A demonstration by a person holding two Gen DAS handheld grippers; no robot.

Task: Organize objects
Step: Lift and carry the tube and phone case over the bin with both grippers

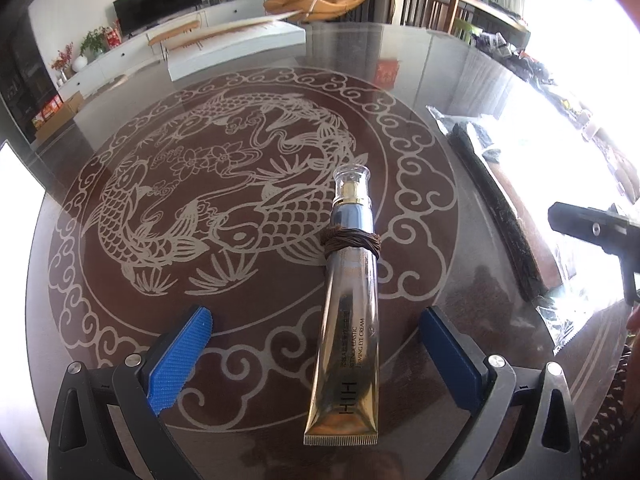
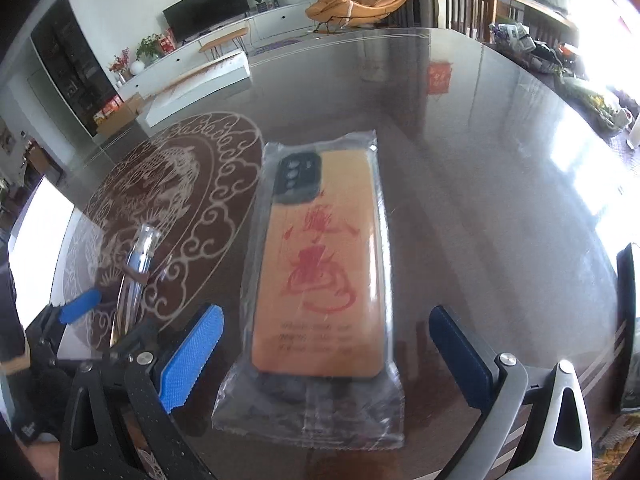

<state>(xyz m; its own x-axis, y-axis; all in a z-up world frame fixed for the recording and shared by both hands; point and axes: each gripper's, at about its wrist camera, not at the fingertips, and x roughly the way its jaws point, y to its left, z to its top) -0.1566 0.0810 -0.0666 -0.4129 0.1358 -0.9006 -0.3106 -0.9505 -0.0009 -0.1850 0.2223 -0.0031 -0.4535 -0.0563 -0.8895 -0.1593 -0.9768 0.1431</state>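
In the left wrist view the left gripper [image 1: 316, 350] stands wide open astride the cream tube [image 1: 347, 320] lying on the glass table [image 1: 440, 92], seemingly lined up for pickup, while in the right wrist view the right gripper [image 2: 326, 354] likewise gapes around the bagged phone case [image 2: 320, 280].

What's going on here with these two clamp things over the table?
A person is tidying a glass-topped table with a handheld gripper in each hand. The left gripper is open, its blue pads on either side of an eye cream tube that has a brown hair tie wrapped around it. The right gripper is also open, lined up around an orange phone case sealed in a clear bag. Both items lie flat on the table; nothing is gripped yet.
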